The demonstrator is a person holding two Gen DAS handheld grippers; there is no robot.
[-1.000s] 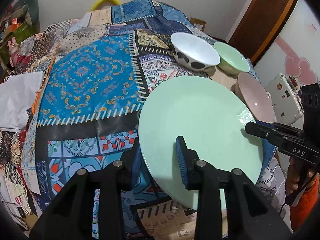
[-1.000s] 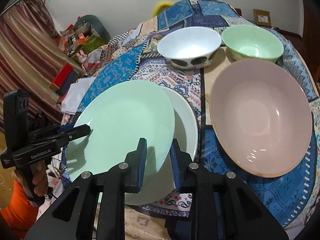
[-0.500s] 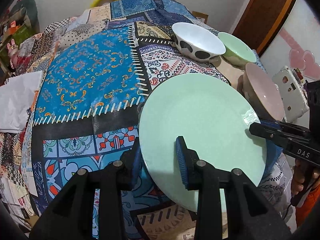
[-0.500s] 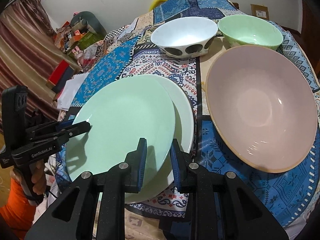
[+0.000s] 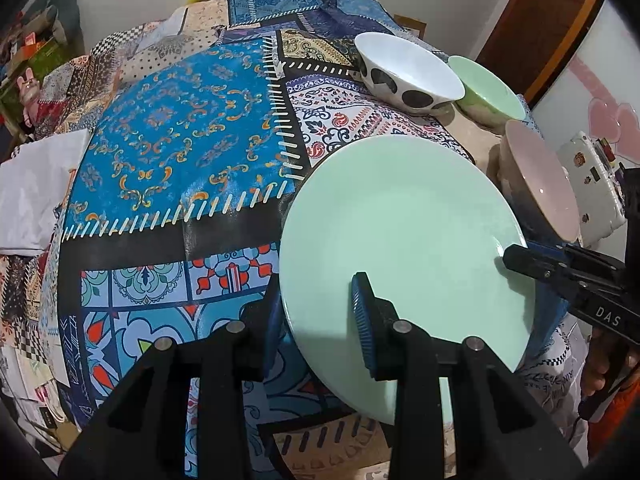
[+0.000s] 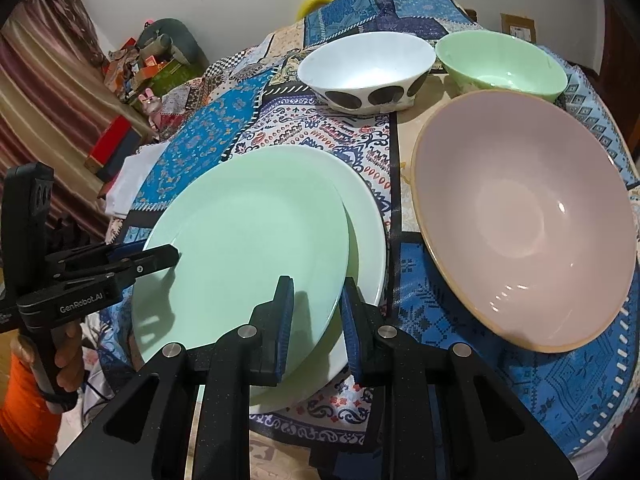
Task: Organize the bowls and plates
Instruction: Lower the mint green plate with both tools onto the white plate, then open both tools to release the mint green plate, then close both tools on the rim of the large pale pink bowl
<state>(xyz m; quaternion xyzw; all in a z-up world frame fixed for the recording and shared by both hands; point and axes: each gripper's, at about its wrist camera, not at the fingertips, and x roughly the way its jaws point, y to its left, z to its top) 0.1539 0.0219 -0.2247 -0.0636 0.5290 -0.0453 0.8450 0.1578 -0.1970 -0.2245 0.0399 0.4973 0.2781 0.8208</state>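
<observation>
Both grippers are shut on the rim of a mint green plate (image 5: 400, 232) and hold it just above a white plate (image 6: 366, 232). My left gripper (image 5: 316, 320) grips its near left edge; my right gripper (image 6: 316, 316) grips the opposite edge. Each gripper shows in the other's view: the right gripper (image 5: 516, 260) and the left gripper (image 6: 160, 256). A large pink bowl (image 6: 520, 216) sits right of the plates. A white bowl with black spots (image 6: 366, 72) and a green bowl (image 6: 500, 64) stand at the back.
The table (image 5: 172, 152) wears a patchwork blue cloth. A white folded cloth (image 5: 32, 196) lies at its left edge. A white device (image 5: 592, 184) stands beyond the pink bowl. Clutter and boxes (image 6: 148, 68) sit off the table's far left.
The green plate has moved with both grippers toward the pink bowl, over the white plate, and sits lower. Both grips are unchanged.
</observation>
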